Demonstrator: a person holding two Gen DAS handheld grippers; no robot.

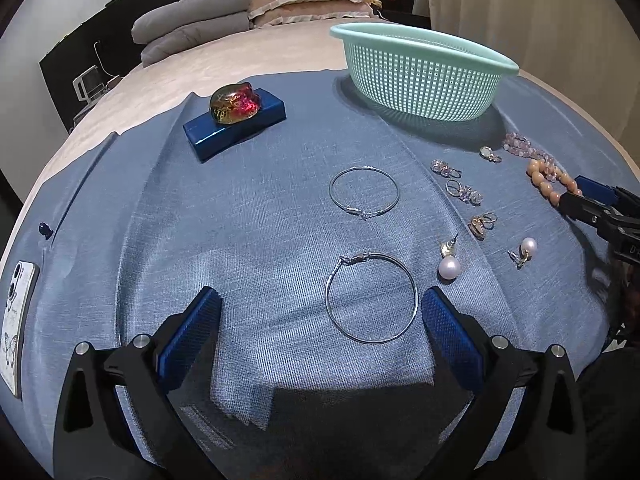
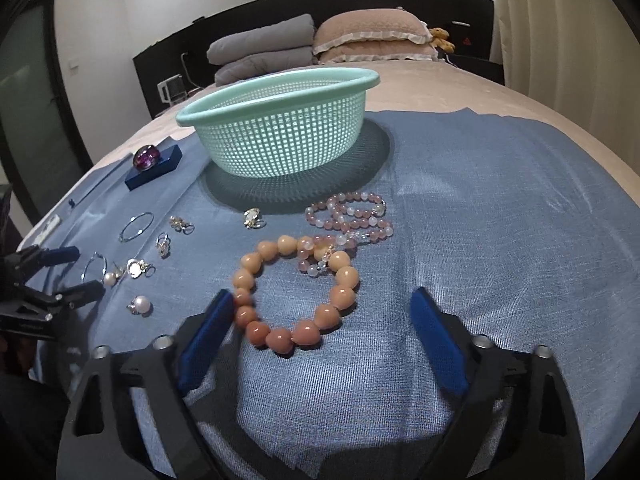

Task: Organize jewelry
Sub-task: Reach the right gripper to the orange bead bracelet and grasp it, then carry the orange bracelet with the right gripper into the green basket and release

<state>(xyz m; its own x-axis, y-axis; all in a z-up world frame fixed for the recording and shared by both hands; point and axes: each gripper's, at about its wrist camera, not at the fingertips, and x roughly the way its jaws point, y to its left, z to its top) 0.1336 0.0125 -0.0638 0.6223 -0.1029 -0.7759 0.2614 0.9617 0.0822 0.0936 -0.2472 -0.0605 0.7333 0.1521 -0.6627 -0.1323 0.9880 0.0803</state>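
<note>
My left gripper (image 1: 318, 312) is open over the blue cloth, with a silver hoop earring (image 1: 371, 298) just ahead between its fingers. A second hoop (image 1: 364, 191) lies farther on. Pearl earrings (image 1: 449, 267) and small crystal earrings (image 1: 464, 190) lie to the right. My right gripper (image 2: 324, 312) is open and low around the near side of a peach bead bracelet (image 2: 298, 292), its left finger touching the beads. A pink bead bracelet (image 2: 352, 220) lies just beyond. A mint green basket (image 2: 276, 136) stands behind the jewelry; it also shows in the left wrist view (image 1: 424, 76).
A blue box with a shiny glass ornament (image 1: 235, 104) on top sits at the back left. A phone (image 1: 16, 320) lies at the cloth's left edge. Folded grey bedding (image 2: 264, 54) and pink pillows (image 2: 372, 36) lie at the bed's head. Curtains (image 2: 560, 32) hang at right.
</note>
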